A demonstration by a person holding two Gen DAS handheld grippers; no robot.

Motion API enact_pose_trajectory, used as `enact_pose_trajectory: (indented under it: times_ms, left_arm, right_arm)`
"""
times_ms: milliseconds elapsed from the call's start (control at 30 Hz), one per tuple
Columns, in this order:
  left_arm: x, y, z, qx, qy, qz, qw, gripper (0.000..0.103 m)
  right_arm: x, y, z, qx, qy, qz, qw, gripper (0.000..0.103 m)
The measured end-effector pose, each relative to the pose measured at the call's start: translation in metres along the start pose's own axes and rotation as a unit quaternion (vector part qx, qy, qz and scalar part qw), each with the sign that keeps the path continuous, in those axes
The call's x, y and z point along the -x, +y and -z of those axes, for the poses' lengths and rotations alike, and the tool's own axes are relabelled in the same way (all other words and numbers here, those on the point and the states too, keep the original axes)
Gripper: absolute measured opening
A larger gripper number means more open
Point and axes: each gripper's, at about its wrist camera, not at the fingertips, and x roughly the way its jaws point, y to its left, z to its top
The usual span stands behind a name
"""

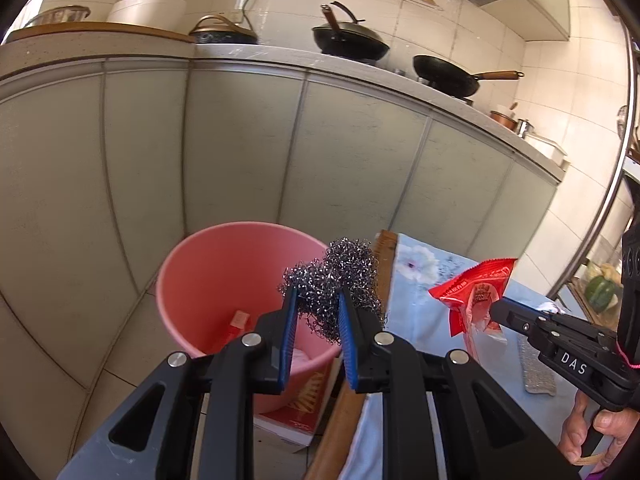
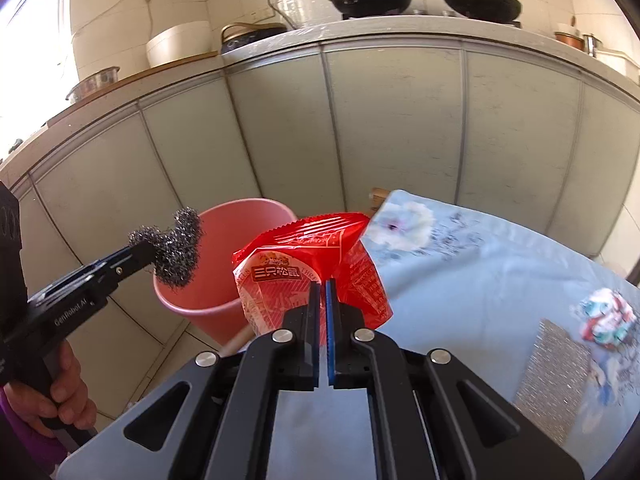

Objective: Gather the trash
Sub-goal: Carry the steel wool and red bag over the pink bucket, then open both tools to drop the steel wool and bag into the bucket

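My left gripper is shut on a tangled steel wool scrubber, held near the right rim of the pink bucket. Red packaging lies inside that bucket. The right gripper is shut on a red snack wrapper with a clear window, raised above the table's left end. From the right wrist view the steel wool scrubber hangs in the left gripper over the pink bucket. In the left wrist view the red wrapper sits in the right gripper to the right.
A table with a pale blue flowered cloth carries a silver scouring pad and a crumpled colourful wrapper. Grey cabinet doors stand behind the bucket. A red and white box lies on the floor by the bucket. Pans sit on the counter.
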Motion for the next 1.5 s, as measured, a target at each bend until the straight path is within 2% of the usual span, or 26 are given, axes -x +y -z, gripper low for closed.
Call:
enact_pose_trajectory:
  times_ms: [200,500,1000,1167,1300,1433,1500]
  left_arm:
    - [-0.012,0.017,-0.003,0.002,0.003,-0.04,0.9992,0.019]
    - [-0.033,0.032,0.0,0.005,0.014,-0.075,0.9971,0.019]
    - [-0.058,0.05,0.011,0.012,0.038,-0.097,0.9945,0.02]
    - [-0.063,0.054,0.011,0.019,0.044,-0.1,0.9938,0.026]
    - [-0.064,0.055,0.013,0.023,0.046,-0.099,0.9937,0.028]
    - [-0.064,0.055,0.012,0.022,0.046,-0.103,0.9934,0.03]
    - [-0.063,0.054,0.011,0.022,0.045,-0.102,0.9935,0.031]
  right_arm:
    - [-0.033,0.019,-0.015,0.012,0.008,-0.032,0.999,0.003]
    - [-0.076,0.046,-0.027,0.03,0.02,-0.055,0.998,0.003]
    - [-0.127,0.067,-0.027,0.034,0.063,-0.069,0.995,0.003]
    - [-0.138,0.068,-0.026,0.026,0.077,-0.075,0.994,0.003]
    - [-0.14,0.066,-0.025,0.022,0.081,-0.074,0.994,0.007]
    - [-0.137,0.062,-0.024,0.016,0.081,-0.077,0.994,0.021]
    - [-0.133,0.058,-0.022,0.014,0.079,-0.076,0.994,0.021]
